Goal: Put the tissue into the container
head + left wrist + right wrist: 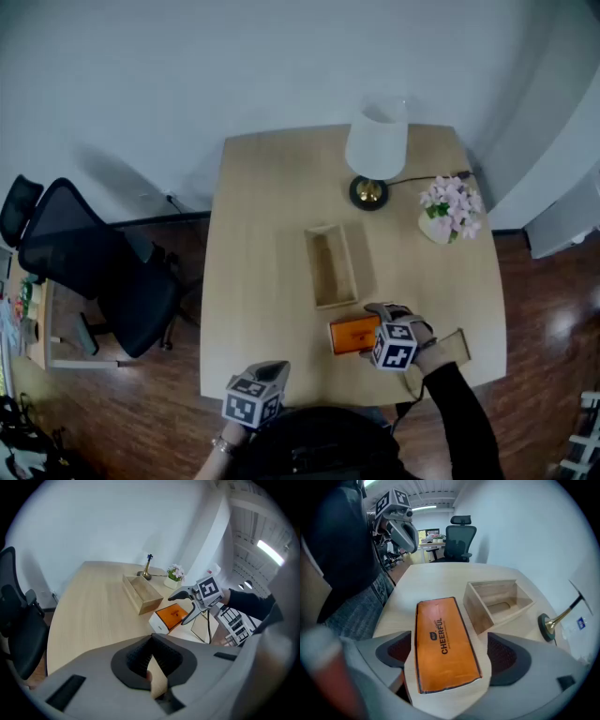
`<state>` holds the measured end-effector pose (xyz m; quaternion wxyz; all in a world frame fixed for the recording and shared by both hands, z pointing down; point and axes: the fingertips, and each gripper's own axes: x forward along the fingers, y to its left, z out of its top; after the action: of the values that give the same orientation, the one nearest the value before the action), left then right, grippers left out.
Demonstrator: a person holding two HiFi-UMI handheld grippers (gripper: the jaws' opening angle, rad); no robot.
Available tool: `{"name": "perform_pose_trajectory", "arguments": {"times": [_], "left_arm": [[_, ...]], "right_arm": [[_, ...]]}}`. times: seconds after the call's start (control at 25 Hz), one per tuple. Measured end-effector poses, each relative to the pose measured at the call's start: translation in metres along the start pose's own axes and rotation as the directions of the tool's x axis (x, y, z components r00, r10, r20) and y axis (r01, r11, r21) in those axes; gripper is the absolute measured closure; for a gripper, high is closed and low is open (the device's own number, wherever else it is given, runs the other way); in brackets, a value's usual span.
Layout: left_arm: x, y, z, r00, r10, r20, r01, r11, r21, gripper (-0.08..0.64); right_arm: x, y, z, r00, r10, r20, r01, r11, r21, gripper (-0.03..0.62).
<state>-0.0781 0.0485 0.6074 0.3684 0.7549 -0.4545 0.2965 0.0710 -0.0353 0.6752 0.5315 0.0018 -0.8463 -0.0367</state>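
Note:
The tissue pack (pixel 352 335), orange on top with white sides, lies flat on the wooden table (pixel 262 244) near its front edge. My right gripper (pixel 368 330) straddles the pack's right end, jaws open wide, one pad on each side of the pack (pixel 445 644). Just beyond it stands the container (pixel 330 265), an open, empty wooden box (pixel 499 599). My left gripper (pixel 267 370) hovers at the table's front edge, left of the pack, shut with nothing in it. The left gripper view shows the pack (pixel 174 615), the container (pixel 140 594) and the right gripper (pixel 177 610).
A white-shaded lamp (pixel 377 150) and a pot of pink flowers (pixel 450 208) stand at the table's far right. A thin wooden board (pixel 455 347) lies under my right forearm. A black office chair (pixel 94 272) stands left of the table.

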Motion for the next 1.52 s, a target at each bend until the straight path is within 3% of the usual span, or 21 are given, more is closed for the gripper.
{"name": "perform_pose_trajectory", "arguments": {"times": [0.24, 0.52, 0.76, 0.88, 0.92, 0.96, 1.0, 1.08, 1.12, 1.16, 1.24, 1.32, 1.52], "left_arm": [[-0.002, 0.002, -0.001, 1.000, 0.007, 0.001, -0.007, 1.000, -0.017, 0.560], [-0.003, 0.006, -0.004, 1.000, -0.011, -0.006, 0.011, 1.000, -0.001, 0.560], [-0.003, 0.007, -0.001, 0.999, -0.053, 0.007, 0.053, 0.998, 0.024, 0.560], [-0.002, 0.008, 0.002, 0.997, -0.073, 0.021, 0.073, 0.997, 0.033, 0.560], [-0.002, 0.009, 0.003, 0.996, -0.081, 0.025, 0.080, 0.996, 0.036, 0.560], [-0.001, 0.009, 0.003, 0.996, -0.089, 0.027, 0.087, 0.995, 0.038, 0.560], [0.000, 0.008, 0.003, 0.995, -0.098, 0.030, 0.096, 0.995, 0.040, 0.560], [0.001, 0.007, 0.003, 0.992, -0.119, 0.034, 0.118, 0.992, 0.046, 0.560], [0.002, 0.006, 0.003, 0.991, -0.130, 0.034, 0.128, 0.991, 0.051, 0.560], [0.002, 0.005, 0.004, 0.990, -0.139, 0.033, 0.137, 0.989, 0.055, 0.560], [0.003, 0.004, 0.005, 0.988, -0.154, 0.029, 0.152, 0.986, 0.066, 0.560], [0.005, 0.004, 0.008, 0.986, -0.164, 0.031, 0.162, 0.984, 0.079, 0.560], [0.006, 0.011, 0.016, 0.984, -0.174, 0.035, 0.170, 0.981, 0.094, 0.560]], "right_arm": [[0.019, 0.006, -0.021, 0.994, 0.039, -0.098, -0.044, 0.998, -0.050, 0.091], [0.024, 0.007, -0.027, 0.988, 0.015, -0.156, -0.020, 0.999, -0.032, 0.130], [0.015, 0.017, -0.024, 0.985, -0.043, -0.170, 0.059, 0.994, 0.094, 0.168], [0.008, 0.030, -0.021, 0.990, -0.048, -0.134, 0.081, 0.963, 0.257, 0.175], [0.008, 0.036, -0.019, 0.994, -0.043, -0.100, 0.075, 0.934, 0.351, 0.176], [0.005, 0.042, -0.015, 0.998, -0.043, -0.054, 0.063, 0.886, 0.460, 0.178], [0.000, 0.046, -0.011, 0.998, -0.057, -0.004, 0.049, 0.819, 0.572, 0.179], [-0.013, 0.052, -0.002, 0.991, -0.111, 0.081, 0.012, 0.654, 0.757, 0.181], [-0.018, 0.056, 0.003, 0.984, -0.141, 0.106, -0.004, 0.581, 0.814, 0.183], [-0.023, 0.059, 0.008, 0.978, -0.170, 0.117, -0.010, 0.528, 0.849, 0.183], [-0.030, 0.059, 0.019, 0.969, -0.215, 0.118, -0.004, 0.469, 0.883, 0.183], [-0.037, 0.047, 0.030, 0.959, -0.258, 0.120, 0.003, 0.432, 0.902, 0.184], [-0.057, -0.033, 0.053, 0.908, -0.410, 0.083, 0.072, 0.348, 0.935, 0.184]]}}
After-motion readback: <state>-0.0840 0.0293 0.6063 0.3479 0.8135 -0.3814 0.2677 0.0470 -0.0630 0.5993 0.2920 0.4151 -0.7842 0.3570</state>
